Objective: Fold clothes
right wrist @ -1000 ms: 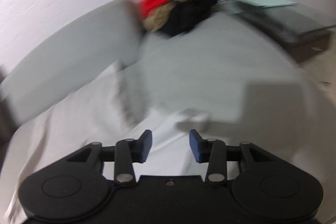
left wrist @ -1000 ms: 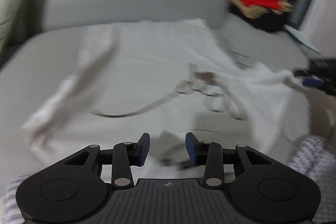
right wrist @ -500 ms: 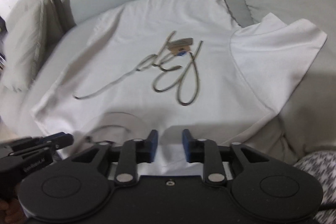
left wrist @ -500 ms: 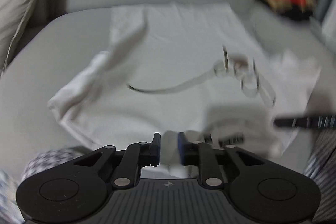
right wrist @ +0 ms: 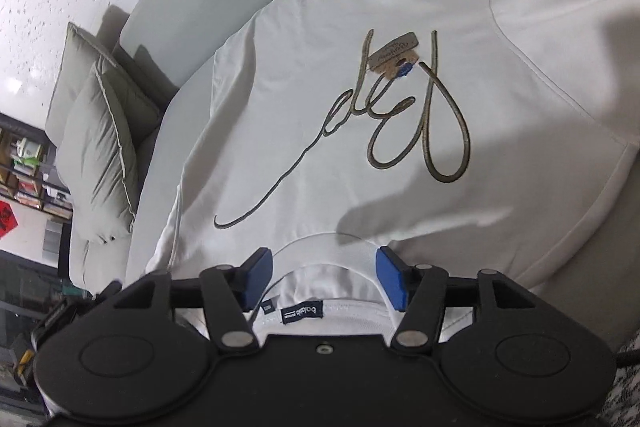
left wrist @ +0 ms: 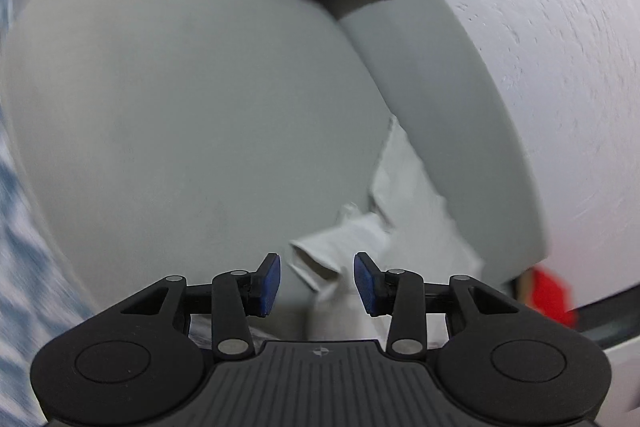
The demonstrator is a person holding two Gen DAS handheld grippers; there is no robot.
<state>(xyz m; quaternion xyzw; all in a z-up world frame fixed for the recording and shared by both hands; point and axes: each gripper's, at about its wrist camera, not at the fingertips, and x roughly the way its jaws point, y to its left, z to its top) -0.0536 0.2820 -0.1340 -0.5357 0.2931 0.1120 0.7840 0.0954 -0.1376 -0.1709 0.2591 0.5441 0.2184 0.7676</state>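
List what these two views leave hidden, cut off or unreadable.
- White T-shirt: the right wrist view hides its back collar behind the right hand-held gripper; its hem runs off the top edge.
- Hang tag: print too small to read.
- Left wrist view: motion blur; only a sleeve shows ahead of the left hand-held gripper.
- Red object: blurred and unidentifiable.

A grey sofa point(right wrist: 188, 131) carries the white T-shirt point(right wrist: 360, 115), which lies spread flat on its seat, and 2 grey cushions point(right wrist: 100, 131) at one end.
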